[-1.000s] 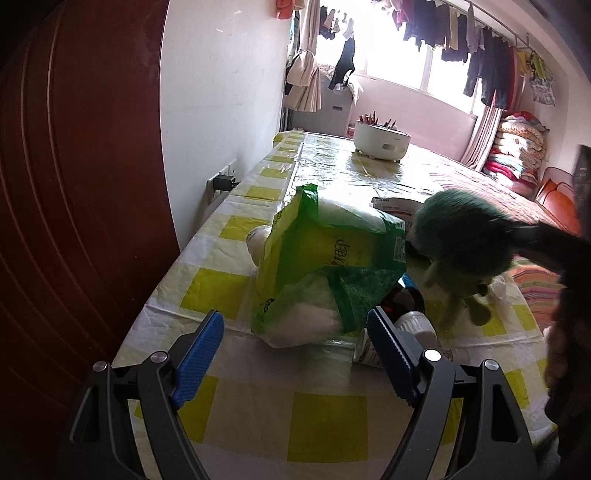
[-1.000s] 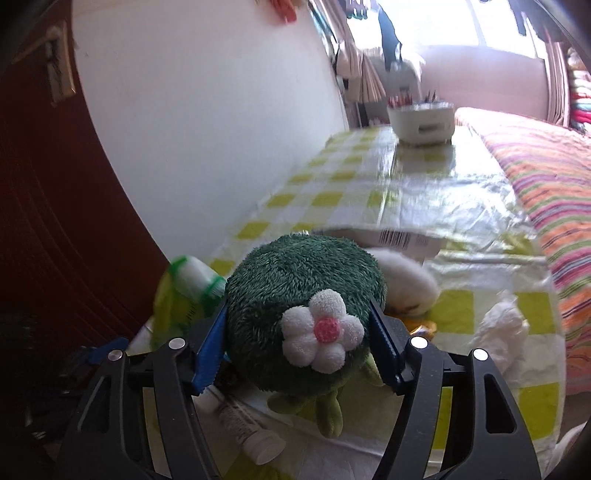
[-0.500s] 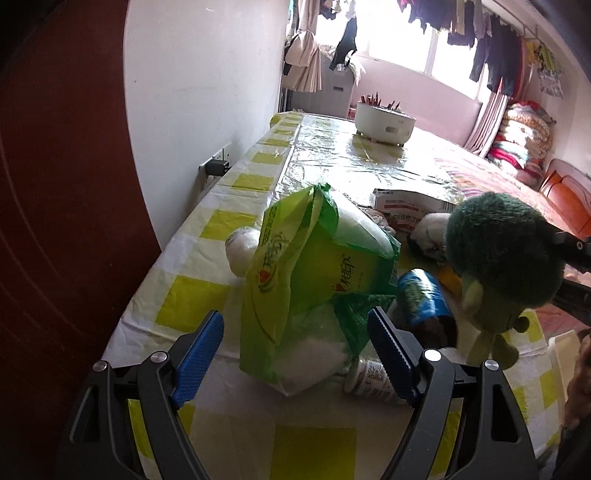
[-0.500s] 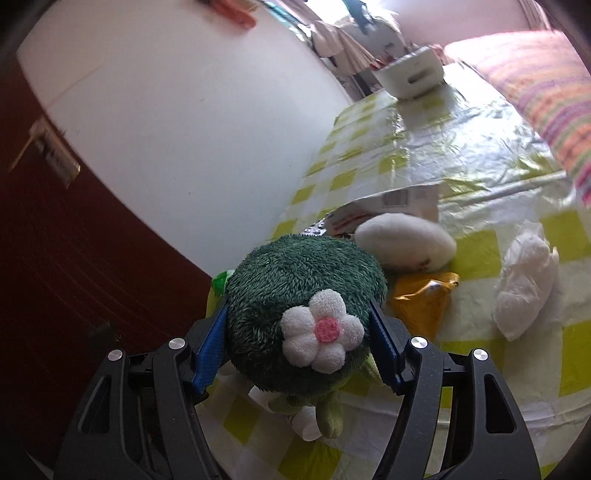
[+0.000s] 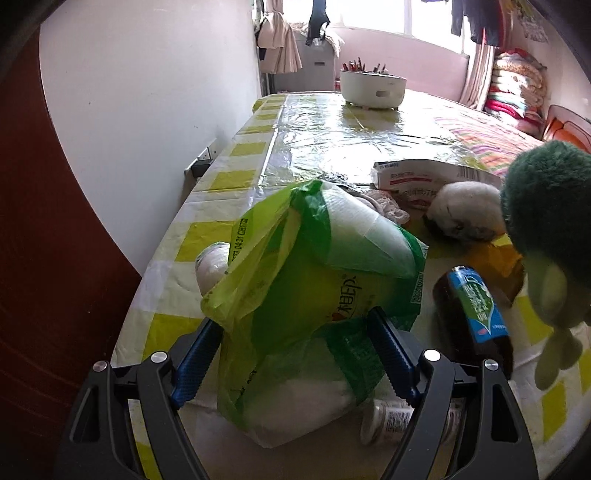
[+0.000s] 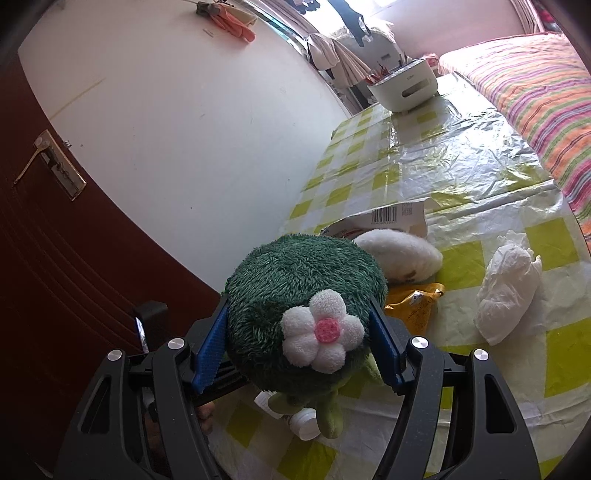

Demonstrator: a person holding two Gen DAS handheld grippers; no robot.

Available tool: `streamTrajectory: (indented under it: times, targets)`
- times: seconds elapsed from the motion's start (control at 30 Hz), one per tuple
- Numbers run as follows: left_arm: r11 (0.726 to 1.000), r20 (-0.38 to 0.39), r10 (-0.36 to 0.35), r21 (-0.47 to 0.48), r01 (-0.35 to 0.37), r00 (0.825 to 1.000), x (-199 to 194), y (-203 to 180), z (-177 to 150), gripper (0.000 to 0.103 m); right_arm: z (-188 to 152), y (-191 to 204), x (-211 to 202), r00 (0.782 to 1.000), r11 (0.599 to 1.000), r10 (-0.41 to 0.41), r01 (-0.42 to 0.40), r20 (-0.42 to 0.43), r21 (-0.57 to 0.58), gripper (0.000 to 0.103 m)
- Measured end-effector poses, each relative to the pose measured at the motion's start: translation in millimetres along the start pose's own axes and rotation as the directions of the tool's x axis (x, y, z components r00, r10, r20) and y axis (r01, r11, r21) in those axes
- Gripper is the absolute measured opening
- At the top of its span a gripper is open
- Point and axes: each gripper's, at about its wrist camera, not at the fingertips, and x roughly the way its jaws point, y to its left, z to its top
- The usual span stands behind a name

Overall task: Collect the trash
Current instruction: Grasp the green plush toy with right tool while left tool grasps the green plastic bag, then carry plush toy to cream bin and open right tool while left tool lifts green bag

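Closing round the crinkly green plastic bag (image 5: 314, 295) on the yellow-check tablecloth (image 5: 229, 177), the left gripper (image 5: 295, 354) has moved in w/ jaws narrowing, likely bag pickup next, while the right gripper (image 6: 299, 343) stays clamped on the fuzzy green plush toy (image 6: 295, 295).

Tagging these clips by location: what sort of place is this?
Probably a lived-in bedroom at home: a bed with a striped cover, laundry hanging by the window, and a table under a checked plastic cloth.
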Motion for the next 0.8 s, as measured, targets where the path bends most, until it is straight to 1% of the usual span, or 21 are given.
streamTrajectory:
  times: [0.03,0.07,0.13,0.17,0.2,0.23,0.3,0.4,0.5,0.57,0.6,0.67,0.73,0.8]
  targets:
    - [1.000,0.002,-0.005,-0.006,0.005,1.000,0.8,-0.1,-0.7,0.056,0.3,-1.6,0.7,1.000,1.000,0.000,0.000,0.000,-0.001,0.067]
    - [1.000,0.005,-0.004,-0.008,0.004,1.000,1.0,0.4,-0.5,0.054,0.4,-1.9,-0.4,1.000,1.000,-0.001,0.001,0.003,0.000,0.067]
    - [1.000,0.010,-0.023,-0.021,0.023,1.000,0.3,2.9,-0.5,0.039,1.1,-2.8,-3.9,1.000,1.000,-0.006,0.006,0.012,-0.001,0.067]
    - [0.999,0.018,-0.038,-0.030,0.038,0.999,-1.4,4.6,-0.7,0.034,1.4,-3.3,-5.9,1.000,1.000,-0.008,0.008,0.016,-0.002,0.067]
    - [0.998,0.027,-0.043,-0.038,0.044,0.999,-3.5,5.8,-0.9,0.026,1.5,-3.8,-8.4,1.000,1.000,-0.010,0.010,0.023,-0.003,0.067]
    - [0.997,0.039,-0.065,-0.049,0.067,0.997,-7.6,7.3,-1.5,0.023,1.6,-4.5,-11.3,0.999,1.000,-0.013,0.014,0.030,-0.004,0.067]
    - [0.995,0.058,-0.083,-0.049,0.086,0.995,-12.9,5.3,-1.9,0.022,2.4,-5.3,-17.0,0.999,1.000,-0.020,0.021,0.044,-0.008,0.067]
    - [0.994,0.100,-0.107,-0.023,0.110,0.989,-24.0,-2.6,-5.3,0.021,2.7,-5.2,-27.1,0.997,0.999,-0.030,0.031,0.069,-0.017,0.067]
    - [0.991,0.163,-0.132,0.000,0.133,0.978,-40.6,-11.4,-7.5,0.021,2.3,-4.3,-35.5,0.995,0.999,-0.040,0.043,0.094,-0.028,0.067]
    - [0.987,0.208,-0.160,0.001,0.163,0.965,-54.0,-14.8,-7.7,0.021,1.6,-4.9,-42.1,0.993,0.998,-0.044,0.048,0.109,-0.032,0.067]
    - [0.982,0.225,-0.185,0.002,0.189,0.957,-60.5,-16.3,-7.5,0.021,1.2,-5.6,-46.0,0.992,0.998,-0.047,0.051,0.115,-0.034,0.068]
    - [0.971,0.241,-0.231,-0.002,0.238,0.943,-68.0,-18.7,-6.6,0.021,0.4,-7.9,-53.8,0.990,0.998,-0.052,0.057,0.129,-0.035,0.068]
    - [0.956,0.239,-0.282,-0.006,0.292,0.929,-72.5,-21.9,-5.3,0.021,-0.6,-11.1,-61.5,0.988,0.997,-0.060,0.066,0.143,-0.034,0.068]
    - [0.944,0.231,-0.319,-0.011,0.330,0.919,-73.8,-23.5,-4.1,0.021,-1.9,-16.0,-69.8,0.985,0.997,-0.069,0.074,0.157,-0.028,0.068]
